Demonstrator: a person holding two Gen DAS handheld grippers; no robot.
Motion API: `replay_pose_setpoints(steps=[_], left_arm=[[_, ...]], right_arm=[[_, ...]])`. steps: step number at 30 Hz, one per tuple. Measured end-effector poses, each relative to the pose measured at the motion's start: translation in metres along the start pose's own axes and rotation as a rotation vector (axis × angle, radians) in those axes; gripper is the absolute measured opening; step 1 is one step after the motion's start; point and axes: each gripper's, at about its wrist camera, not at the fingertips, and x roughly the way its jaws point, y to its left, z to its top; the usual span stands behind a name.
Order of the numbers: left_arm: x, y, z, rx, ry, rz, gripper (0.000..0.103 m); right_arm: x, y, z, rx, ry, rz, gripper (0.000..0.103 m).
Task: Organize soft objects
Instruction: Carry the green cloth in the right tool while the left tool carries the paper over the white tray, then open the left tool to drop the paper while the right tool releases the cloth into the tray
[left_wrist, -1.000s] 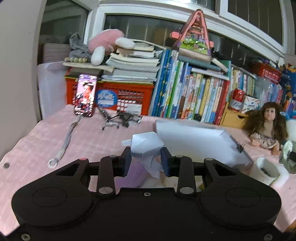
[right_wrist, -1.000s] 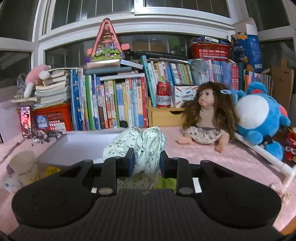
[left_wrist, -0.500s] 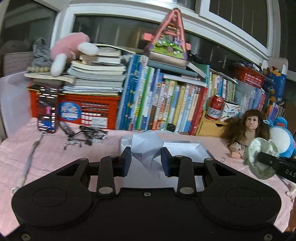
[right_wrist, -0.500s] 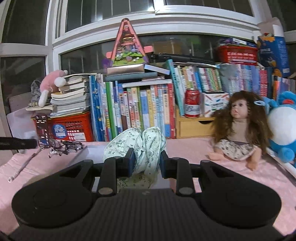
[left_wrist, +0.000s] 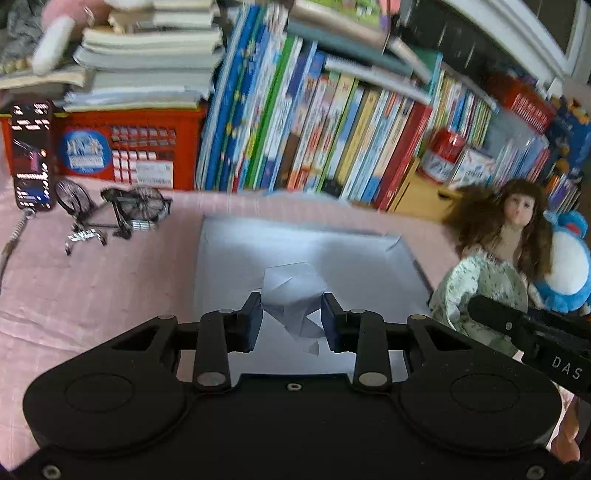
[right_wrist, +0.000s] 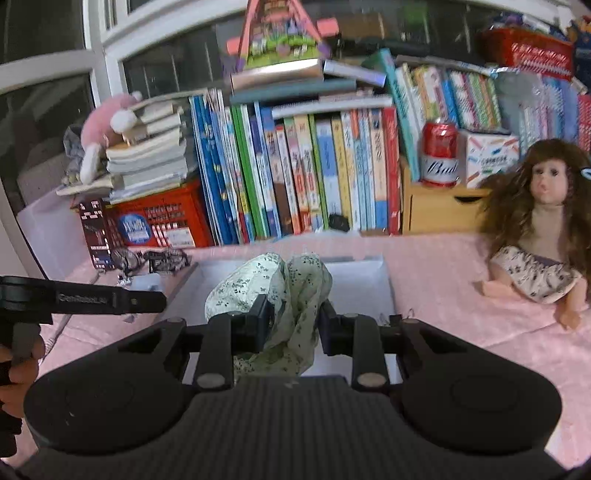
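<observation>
My left gripper (left_wrist: 291, 310) is shut on a crumpled pale lavender tissue (left_wrist: 293, 291) and holds it above a shallow white tray (left_wrist: 236, 258) on the pink tablecloth. My right gripper (right_wrist: 295, 317) is shut on a bunched green floral cloth (right_wrist: 295, 284) and holds it over the near end of the same tray (right_wrist: 369, 269). The cloth also shows in the left wrist view (left_wrist: 476, 284), at the tray's right side. The left gripper shows in the right wrist view (right_wrist: 92, 297) as a black bar at the left.
A brown-haired doll (right_wrist: 543, 229) and a blue plush (left_wrist: 569, 266) sit to the right. A row of books (right_wrist: 314, 177), a red crate (left_wrist: 129, 147), a red can (right_wrist: 439, 155) and a wooden box line the back. A phone (left_wrist: 31, 155) and a small wire bicycle (left_wrist: 114, 210) lie at the left.
Both grippers have tilted down and moved forward over the white tray, each still holding its item. The two grippers have come closer together.
</observation>
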Motion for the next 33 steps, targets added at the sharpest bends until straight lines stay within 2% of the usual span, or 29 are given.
replay_pose_setpoints(steps=[5,9,16,23,33], left_arm=[[0.029,0.000,0.013,0.010,0.107,0.009,0.032],[0.054,0.001,0.023,-0.009,0.196,-0.035,0.032],[0.083,-0.003,0.031,-0.035,0.271,-0.044,0.033],[0.107,-0.004,0.028,-0.066,0.345,-0.048,0.032],[0.121,-0.007,0.026,-0.064,0.383,-0.018,0.033]], right_arm=[[0.026,0.001,0.011,0.025,0.077,-0.009,0.033],[0.049,0.001,0.014,0.049,0.155,-0.023,0.033],[0.088,-0.004,0.010,0.122,0.288,-0.056,0.033],[0.103,-0.007,0.004,0.131,0.338,-0.067,0.034],[0.112,-0.005,0.006,0.139,0.362,-0.059,0.038]])
